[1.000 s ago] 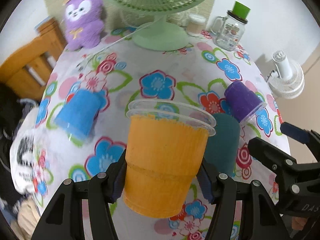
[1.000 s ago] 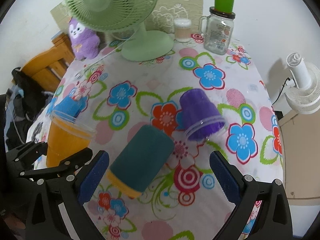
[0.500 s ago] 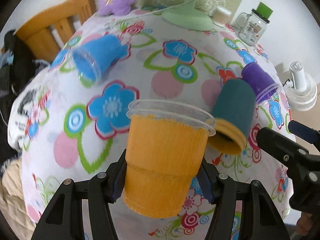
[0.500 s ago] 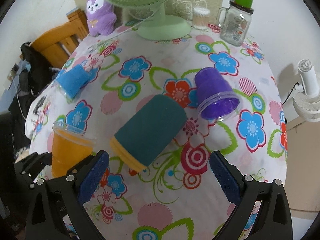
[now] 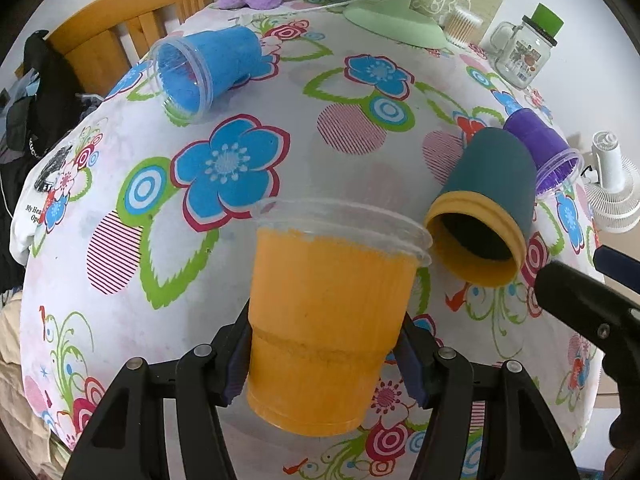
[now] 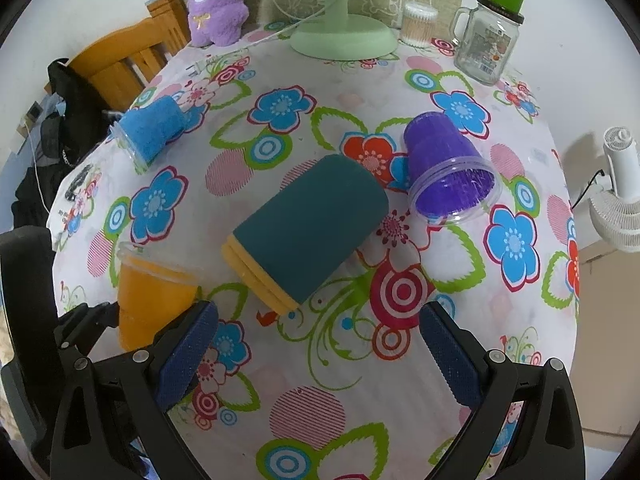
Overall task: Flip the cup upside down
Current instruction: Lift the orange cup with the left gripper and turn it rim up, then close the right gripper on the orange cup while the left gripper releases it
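My left gripper (image 5: 322, 360) is shut on an orange cup (image 5: 324, 320) with a clear rim, held mouth up above the flowered tablecloth (image 5: 120, 288). The orange cup also shows in the right wrist view (image 6: 150, 294) at the lower left. A teal cup with a yellow rim (image 6: 306, 234) lies on its side in the middle, also seen in the left wrist view (image 5: 486, 208). A purple cup (image 6: 448, 168) and a blue cup (image 6: 150, 132) lie on their sides. My right gripper (image 6: 320, 346) is open and empty, just short of the teal cup.
A green fan (image 6: 344, 36), a glass jar with a green lid (image 6: 490, 40), a small container (image 6: 418, 24) and a purple plush toy (image 6: 216, 4) stand at the table's far edge. A wooden chair (image 6: 128, 64) is at the left. A white fan (image 6: 620, 200) stands beyond the right edge.
My left gripper has lifted and pulled back with the orange cup, looking down more on the table. My right gripper has drawn closer above the teal cup.
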`<move>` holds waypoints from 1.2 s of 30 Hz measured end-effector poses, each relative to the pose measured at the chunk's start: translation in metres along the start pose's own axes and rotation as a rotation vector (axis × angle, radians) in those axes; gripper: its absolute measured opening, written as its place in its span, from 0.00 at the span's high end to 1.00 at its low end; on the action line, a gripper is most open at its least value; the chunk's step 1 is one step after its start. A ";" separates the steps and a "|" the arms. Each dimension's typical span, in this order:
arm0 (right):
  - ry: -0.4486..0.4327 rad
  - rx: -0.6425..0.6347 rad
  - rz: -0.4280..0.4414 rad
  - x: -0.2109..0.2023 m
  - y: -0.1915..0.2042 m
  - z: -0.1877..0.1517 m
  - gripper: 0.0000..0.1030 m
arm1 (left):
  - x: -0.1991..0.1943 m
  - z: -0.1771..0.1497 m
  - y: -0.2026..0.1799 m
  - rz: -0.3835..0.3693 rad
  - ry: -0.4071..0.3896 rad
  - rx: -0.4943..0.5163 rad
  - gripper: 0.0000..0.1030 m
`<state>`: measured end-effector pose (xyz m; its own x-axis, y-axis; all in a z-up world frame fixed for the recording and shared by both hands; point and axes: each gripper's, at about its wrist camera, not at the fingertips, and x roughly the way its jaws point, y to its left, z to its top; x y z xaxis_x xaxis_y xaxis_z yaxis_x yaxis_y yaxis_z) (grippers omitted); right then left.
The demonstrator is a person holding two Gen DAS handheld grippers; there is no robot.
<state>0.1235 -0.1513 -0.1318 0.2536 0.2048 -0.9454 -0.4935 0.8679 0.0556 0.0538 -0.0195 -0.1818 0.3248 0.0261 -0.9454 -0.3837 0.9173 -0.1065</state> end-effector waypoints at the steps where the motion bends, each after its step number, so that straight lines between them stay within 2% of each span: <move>1: 0.002 0.002 -0.002 0.001 0.000 -0.001 0.01 | 0.001 0.000 0.001 0.000 0.000 -0.001 0.37; 2: 0.005 0.005 -0.003 0.002 0.000 -0.002 0.01 | 0.001 0.000 0.001 -0.001 0.002 -0.005 0.37; 3: 0.007 0.008 -0.004 0.002 0.000 -0.004 0.01 | 0.001 0.000 0.002 -0.010 0.004 -0.010 0.33; 4: 0.007 0.011 -0.004 0.002 0.000 -0.005 0.01 | 0.000 -0.001 0.003 -0.026 0.004 -0.017 0.24; 9: -0.006 0.031 -0.004 -0.004 0.002 -0.008 0.01 | -0.011 -0.003 0.005 -0.094 -0.009 -0.007 0.13; 17: -0.066 0.114 -0.010 -0.030 0.007 -0.014 0.01 | -0.036 -0.005 0.006 -0.121 0.026 0.140 0.12; 24: -0.104 0.218 -0.011 -0.046 0.017 -0.033 0.01 | -0.056 -0.005 0.022 -0.106 0.039 0.259 0.12; 36: -0.170 0.336 -0.050 -0.047 0.067 -0.060 0.01 | -0.068 -0.004 0.060 -0.114 0.027 0.444 0.14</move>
<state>0.0287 -0.1299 -0.1029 0.4189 0.2063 -0.8843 -0.1839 0.9729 0.1399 0.0051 0.0318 -0.1251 0.3186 -0.0898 -0.9436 0.0631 0.9953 -0.0734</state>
